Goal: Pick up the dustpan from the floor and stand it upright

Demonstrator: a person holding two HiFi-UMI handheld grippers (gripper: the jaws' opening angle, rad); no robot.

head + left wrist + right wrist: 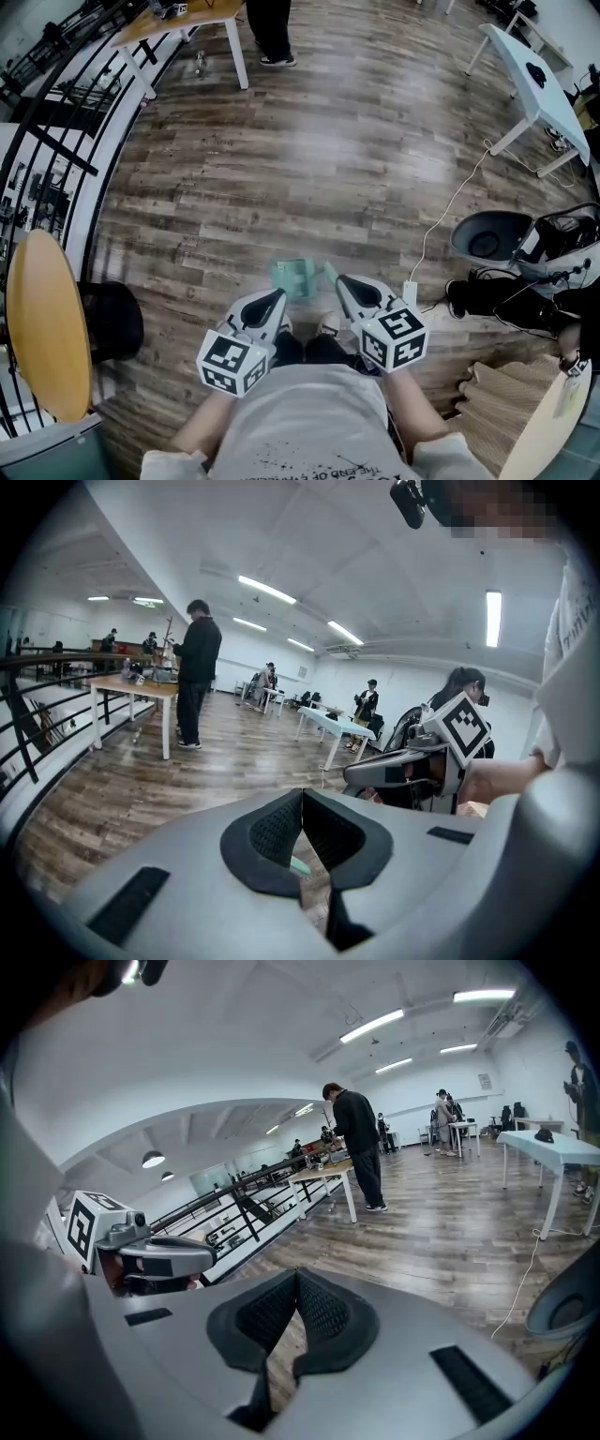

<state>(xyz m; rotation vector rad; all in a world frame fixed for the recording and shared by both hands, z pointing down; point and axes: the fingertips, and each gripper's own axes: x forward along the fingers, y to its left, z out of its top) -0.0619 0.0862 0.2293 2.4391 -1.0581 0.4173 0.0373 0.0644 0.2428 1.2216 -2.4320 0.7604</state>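
Note:
A pale green dustpan (293,278) lies flat on the wooden floor just ahead of the person's feet, with its handle (329,272) reaching right. My left gripper (277,297) hovers above its near left edge, jaws shut and empty. At the same height my right gripper (344,282) hangs beside the handle, also shut with nothing in it. In the left gripper view the pads (281,829) meet at their tips, and a sliver of green (298,864) shows below them. The right gripper view has its pads (323,1312) closed over bare floor.
A round yellow table (45,328) and a black railing (56,141) are at the left. A person (270,33) stands by a wooden table (178,23) at the back. At the right are a white table (525,80), a white cable (448,216), a dark seat (490,234) and wooden steps (497,394).

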